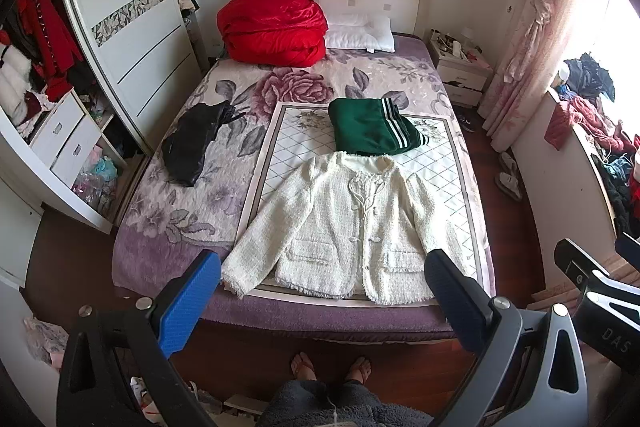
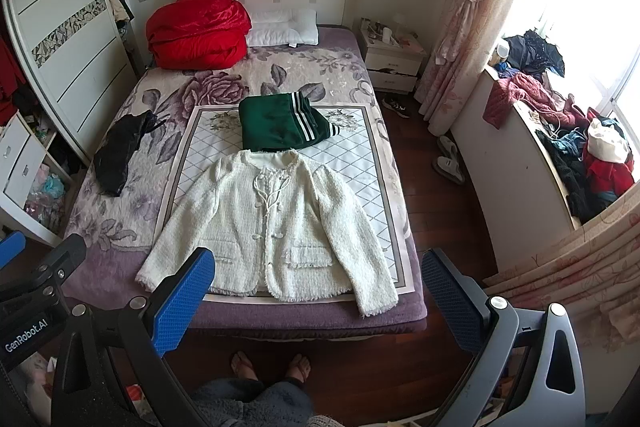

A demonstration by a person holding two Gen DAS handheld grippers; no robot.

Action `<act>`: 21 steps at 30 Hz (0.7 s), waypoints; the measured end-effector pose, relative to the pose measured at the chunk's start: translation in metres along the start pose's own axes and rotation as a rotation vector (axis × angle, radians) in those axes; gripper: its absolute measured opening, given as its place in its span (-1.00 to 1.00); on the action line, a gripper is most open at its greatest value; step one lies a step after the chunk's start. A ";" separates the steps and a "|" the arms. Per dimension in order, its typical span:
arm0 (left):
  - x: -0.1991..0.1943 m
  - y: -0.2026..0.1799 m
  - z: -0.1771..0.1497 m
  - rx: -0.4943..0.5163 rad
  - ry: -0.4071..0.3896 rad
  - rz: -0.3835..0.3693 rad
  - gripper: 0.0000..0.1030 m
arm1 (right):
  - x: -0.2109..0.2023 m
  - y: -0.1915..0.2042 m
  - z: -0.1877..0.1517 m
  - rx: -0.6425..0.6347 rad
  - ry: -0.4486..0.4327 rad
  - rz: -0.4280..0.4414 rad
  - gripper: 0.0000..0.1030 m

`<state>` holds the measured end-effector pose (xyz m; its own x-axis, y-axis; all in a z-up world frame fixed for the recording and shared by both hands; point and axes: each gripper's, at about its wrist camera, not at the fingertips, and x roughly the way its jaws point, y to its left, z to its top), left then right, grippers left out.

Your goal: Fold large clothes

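On the bed's near end the white jacket [image 1: 340, 223] lies flat with sleeves out, both the left gripper [image 1: 320, 303] and the right gripper [image 2: 316, 299] spread and empty above the floor, and its thick tweed may spring open after folding.

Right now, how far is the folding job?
Done: the green garment lies folded on the bed. In hand: nothing; both grippers, left and right, are open above the white jacket, spread flat, unfolded. Left: the jacket and the crumpled black garment.
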<state>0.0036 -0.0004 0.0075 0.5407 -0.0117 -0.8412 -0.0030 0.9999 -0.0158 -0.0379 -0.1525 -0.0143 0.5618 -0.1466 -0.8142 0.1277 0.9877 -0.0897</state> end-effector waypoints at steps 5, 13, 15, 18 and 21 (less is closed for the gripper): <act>-0.001 -0.001 0.001 -0.001 -0.001 0.001 1.00 | -0.003 0.009 0.010 0.001 -0.001 0.001 1.00; -0.001 -0.003 0.003 -0.001 0.000 -0.001 1.00 | -0.003 0.008 0.009 0.002 -0.002 0.001 1.00; -0.001 -0.002 0.001 0.000 0.000 -0.002 1.00 | -0.003 0.008 0.009 0.002 -0.002 0.002 1.00; -0.001 -0.003 0.001 0.000 -0.001 -0.001 1.00 | -0.003 0.008 0.010 0.000 -0.003 0.001 1.00; -0.001 -0.002 0.001 0.000 -0.003 -0.001 1.00 | -0.003 0.008 0.009 0.001 -0.004 0.000 1.00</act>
<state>0.0039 -0.0028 0.0087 0.5431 -0.0123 -0.8396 -0.0028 0.9999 -0.0164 -0.0311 -0.1446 -0.0074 0.5652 -0.1467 -0.8118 0.1282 0.9877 -0.0893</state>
